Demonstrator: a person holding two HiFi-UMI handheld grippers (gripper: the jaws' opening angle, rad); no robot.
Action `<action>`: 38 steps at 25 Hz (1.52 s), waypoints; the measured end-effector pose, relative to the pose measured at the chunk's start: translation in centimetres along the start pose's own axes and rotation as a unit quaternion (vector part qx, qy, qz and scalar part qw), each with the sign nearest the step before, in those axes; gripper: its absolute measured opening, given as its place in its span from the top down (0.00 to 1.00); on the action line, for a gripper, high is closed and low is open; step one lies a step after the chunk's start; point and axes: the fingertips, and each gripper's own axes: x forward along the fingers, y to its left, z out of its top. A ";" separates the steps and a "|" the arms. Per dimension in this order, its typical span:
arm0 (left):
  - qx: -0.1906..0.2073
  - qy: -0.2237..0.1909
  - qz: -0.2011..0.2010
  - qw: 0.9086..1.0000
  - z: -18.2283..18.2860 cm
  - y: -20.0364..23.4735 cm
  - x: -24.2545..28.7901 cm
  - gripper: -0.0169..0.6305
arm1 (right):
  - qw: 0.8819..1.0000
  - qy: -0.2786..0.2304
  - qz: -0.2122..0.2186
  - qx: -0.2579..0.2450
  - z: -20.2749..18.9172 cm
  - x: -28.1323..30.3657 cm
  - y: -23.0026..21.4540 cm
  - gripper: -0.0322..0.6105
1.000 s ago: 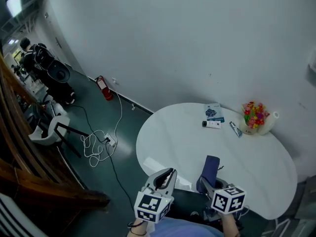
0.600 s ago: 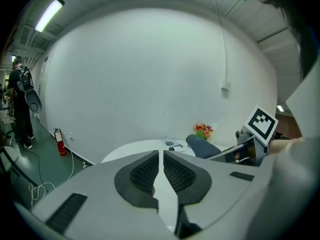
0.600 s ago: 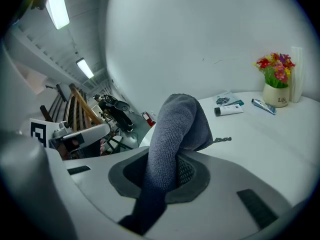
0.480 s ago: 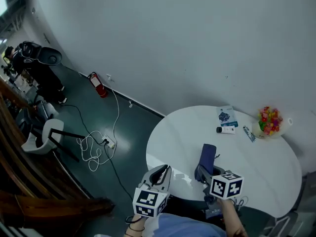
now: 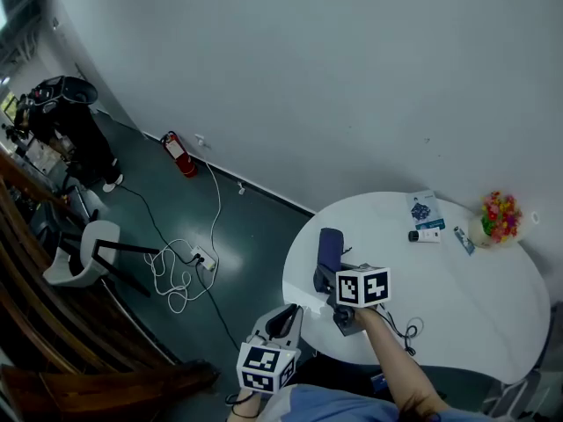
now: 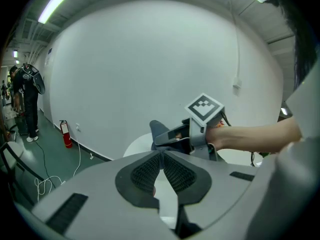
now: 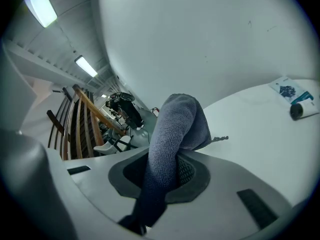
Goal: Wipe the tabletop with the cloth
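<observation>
– Pale wall behind, and a round white counter (image 5: 457, 306) in front of it, mostly bare. Where does the wipe stand?
– I'd say mid-stroke, at the left end of a pass. The right gripper (image 5: 327, 272) has its fingers clenched on the dark blue knitted cloth (image 5: 330, 244), which stands up out of them at the counter's 9 o'clock rim. I can't tell whether its lower end touches the top.
– And the other one?
– The left gripper (image 5: 283, 316) hangs off the counter near 7 o'clock, fingers pressed together on nothing.
– Next move?
– Probably lay the cloth flat and drag it toward 3 o'clock with even pressure. Any further left and it runs off the edge.
– Room to move?
– The centre and the 3 to 6 o'clock side are open. At 1 o'clock sit a white-and-blue booklet (image 5: 424, 209), a small white tube (image 5: 426, 235) and a pot of bright flowers (image 5: 500, 218), so stop short or go round. A thin black cable (image 5: 406, 328) near 6 o'clock could snag.
</observation>
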 end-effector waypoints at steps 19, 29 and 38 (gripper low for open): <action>0.029 0.039 -0.045 0.998 -1.6 0.4 1.3 0.94 | 0.991 0.075 -0.097 -0.062 -2.3 4.8 -9.3 0.84; 0.061 0.029 -0.089 0.994 1.5 -5.1 5.6 0.94 | 0.987 0.057 -0.150 -0.023 -4.2 -4.3 -16.8 0.84; 0.071 0.030 -0.162 0.984 2.8 -18.1 10.8 0.94 | 0.980 0.031 -0.196 0.022 -6.4 -16.1 -26.8 0.84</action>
